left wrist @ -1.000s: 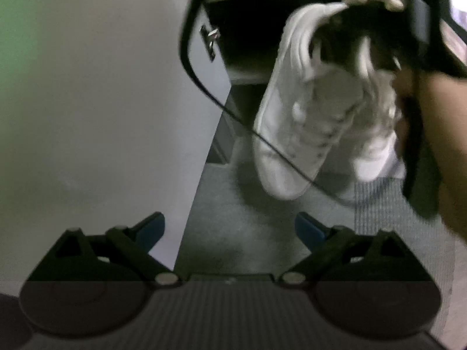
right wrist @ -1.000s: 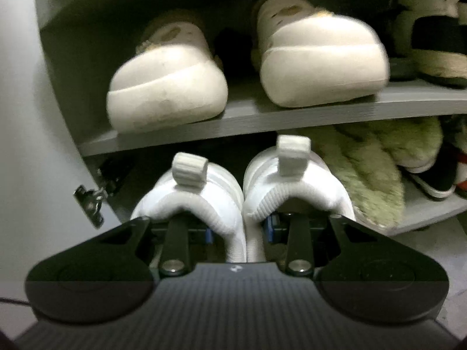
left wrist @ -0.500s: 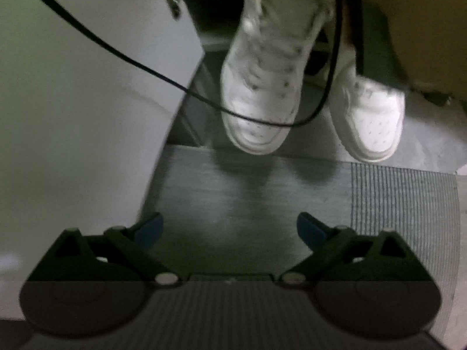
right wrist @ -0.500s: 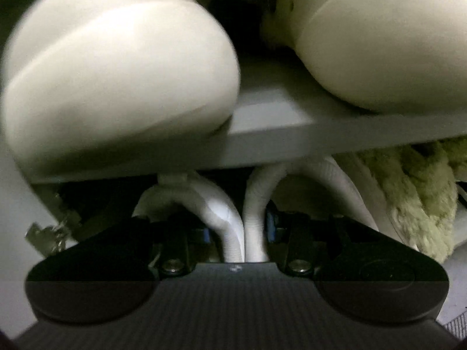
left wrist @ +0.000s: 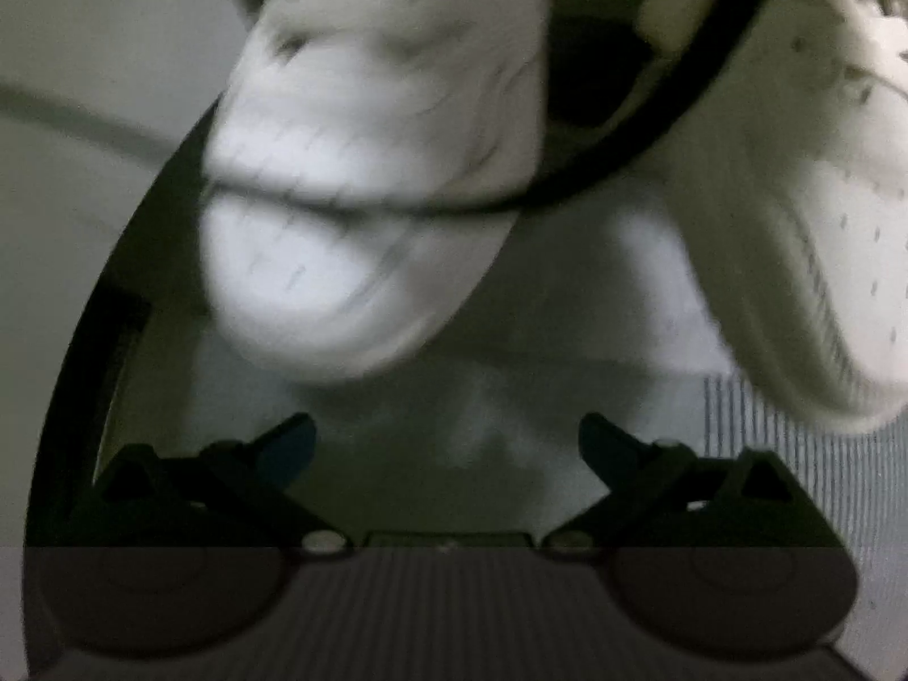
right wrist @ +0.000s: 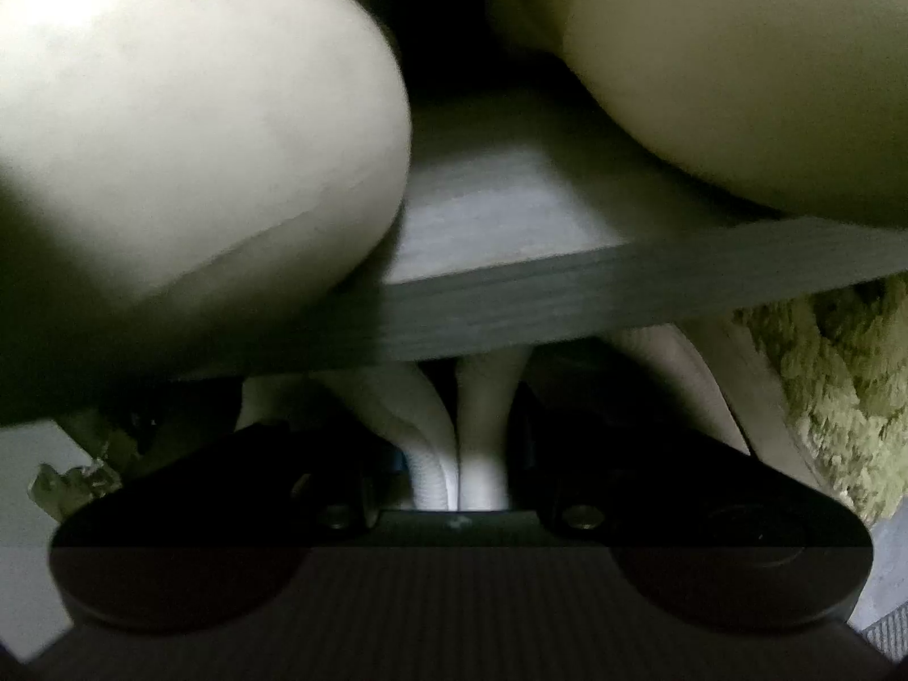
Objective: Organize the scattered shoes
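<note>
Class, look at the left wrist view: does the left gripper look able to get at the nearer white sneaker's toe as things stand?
Probably yes. The left gripper has nothing between its fingers, though they are closing, and the sneaker toe hangs just ahead. Only a black cable crosses the toe and might snag.

We see two white sneakers (left wrist: 363, 193), toes toward us, side by side. Their heel collars (right wrist: 454, 448) sit under a shelf.
</note>
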A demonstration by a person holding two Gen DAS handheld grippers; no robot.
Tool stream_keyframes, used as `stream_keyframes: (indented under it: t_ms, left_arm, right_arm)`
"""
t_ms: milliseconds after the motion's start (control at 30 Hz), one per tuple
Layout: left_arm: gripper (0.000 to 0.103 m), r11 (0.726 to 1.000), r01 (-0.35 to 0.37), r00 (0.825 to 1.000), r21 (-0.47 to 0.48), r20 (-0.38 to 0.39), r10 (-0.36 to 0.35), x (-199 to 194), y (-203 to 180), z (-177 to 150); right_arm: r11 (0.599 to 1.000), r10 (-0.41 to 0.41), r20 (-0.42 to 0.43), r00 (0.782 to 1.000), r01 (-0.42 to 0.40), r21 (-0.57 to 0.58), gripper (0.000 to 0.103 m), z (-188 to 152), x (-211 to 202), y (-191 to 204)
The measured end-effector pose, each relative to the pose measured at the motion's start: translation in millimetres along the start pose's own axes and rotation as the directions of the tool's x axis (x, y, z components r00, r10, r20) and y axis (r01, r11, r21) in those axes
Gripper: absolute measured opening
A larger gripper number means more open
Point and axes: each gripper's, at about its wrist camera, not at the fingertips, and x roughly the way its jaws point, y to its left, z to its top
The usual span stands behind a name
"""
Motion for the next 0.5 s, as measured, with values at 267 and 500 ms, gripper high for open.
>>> stream_keyframes:
  t_ms: [267,500]
  left_arm:
    - [0.086,1.000,-0.026,0.999,0.015,0.031,0.026,-16.6,-3.7,-10.3]
    - [0.068,0.999,-0.039,0.999,-0.021,-0.016,0.039,-27.9,3.8,-8.3]
  right_arm:
    - [1.000,-0.006,-0.014,1.000,0.006,0.012,0.042,-1.5,-0.9,-3.2]
    - [0.997,0.052,-0.047,0.998,-0.054,-0.058,0.048,-8.5,-9.6,-12.9]
